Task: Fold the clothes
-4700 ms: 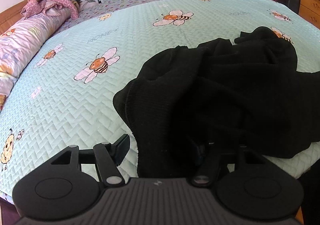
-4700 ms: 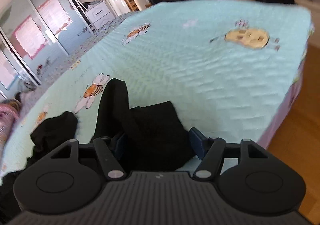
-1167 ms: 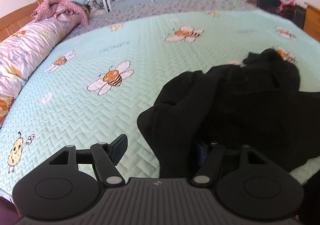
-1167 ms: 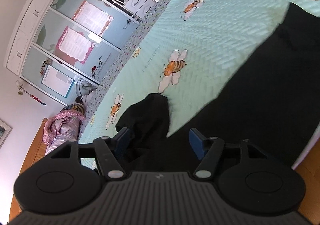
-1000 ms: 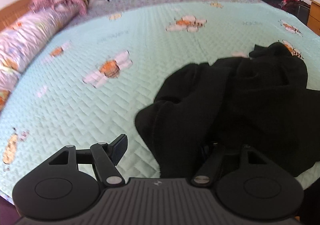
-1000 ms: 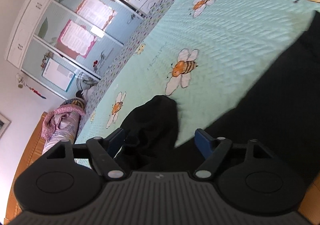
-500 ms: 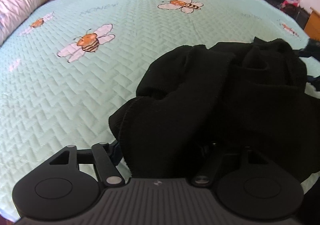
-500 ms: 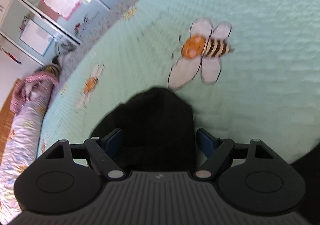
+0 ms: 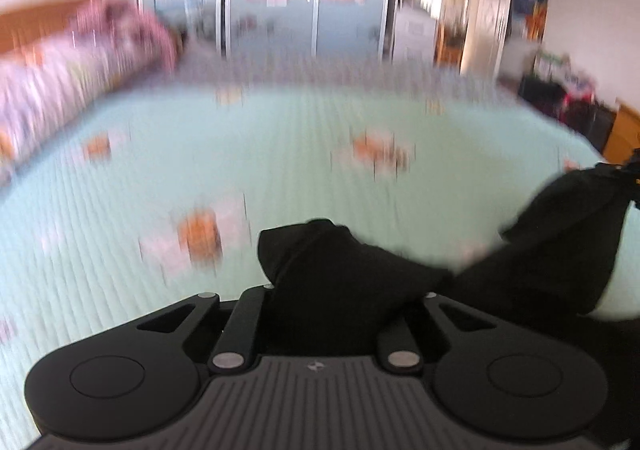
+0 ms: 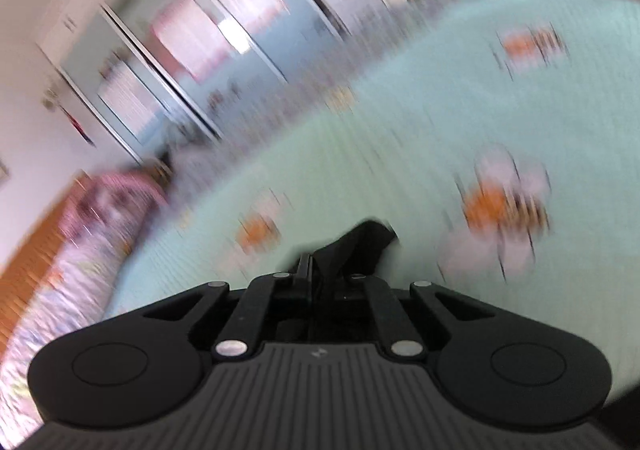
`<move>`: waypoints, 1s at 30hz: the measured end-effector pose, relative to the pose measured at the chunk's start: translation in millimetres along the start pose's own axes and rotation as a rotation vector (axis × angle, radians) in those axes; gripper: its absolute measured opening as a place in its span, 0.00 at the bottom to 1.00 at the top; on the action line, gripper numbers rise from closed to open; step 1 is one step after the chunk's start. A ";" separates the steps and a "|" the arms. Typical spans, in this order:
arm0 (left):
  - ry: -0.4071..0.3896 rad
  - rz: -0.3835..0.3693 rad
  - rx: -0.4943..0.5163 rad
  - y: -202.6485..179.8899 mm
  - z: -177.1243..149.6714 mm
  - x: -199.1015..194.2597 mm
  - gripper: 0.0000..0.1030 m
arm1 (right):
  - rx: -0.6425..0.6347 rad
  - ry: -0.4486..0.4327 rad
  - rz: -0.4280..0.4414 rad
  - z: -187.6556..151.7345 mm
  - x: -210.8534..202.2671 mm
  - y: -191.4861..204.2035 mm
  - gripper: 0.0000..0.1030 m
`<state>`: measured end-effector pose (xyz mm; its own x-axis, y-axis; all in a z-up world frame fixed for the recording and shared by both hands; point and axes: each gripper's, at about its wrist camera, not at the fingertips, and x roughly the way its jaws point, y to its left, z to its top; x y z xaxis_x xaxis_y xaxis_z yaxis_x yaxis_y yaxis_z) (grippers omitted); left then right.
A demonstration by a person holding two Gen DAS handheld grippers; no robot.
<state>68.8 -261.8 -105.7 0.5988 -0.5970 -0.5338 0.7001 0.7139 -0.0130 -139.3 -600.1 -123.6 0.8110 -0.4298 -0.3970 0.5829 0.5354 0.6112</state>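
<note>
Mint-green quilted bedspread with orange bee prints fills both blurred views, and the soft black knit garment is bunched at its near edge. On the left, the left tool is closing, pinching a thick fold of it; on the right, the right tool is clenched on a thin corner. Looks like the spread-out step: next, draw both ends apart and lay it flat.

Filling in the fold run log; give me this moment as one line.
left tongs: closing on black garment | right tongs: shut on garment | bedspread: below
</note>
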 end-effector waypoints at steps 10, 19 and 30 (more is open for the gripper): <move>0.126 0.016 0.087 -24.3 -43.3 9.2 0.24 | 0.097 -0.145 -0.168 26.3 -52.9 -66.8 0.14; 0.269 -0.005 0.044 -17.1 -86.0 7.1 0.35 | 0.395 -0.083 -0.308 -53.8 -110.4 -139.0 0.40; 0.265 -0.107 0.189 -52.3 -107.4 -1.2 0.44 | 0.173 0.289 0.272 -111.0 -30.9 36.8 0.57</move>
<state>-10.3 -259.2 -195.2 0.4134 -0.5311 -0.7396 0.8279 0.5573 0.0626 -137.3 -486.4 -164.9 0.9288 -0.0554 -0.3663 0.3493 0.4609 0.8158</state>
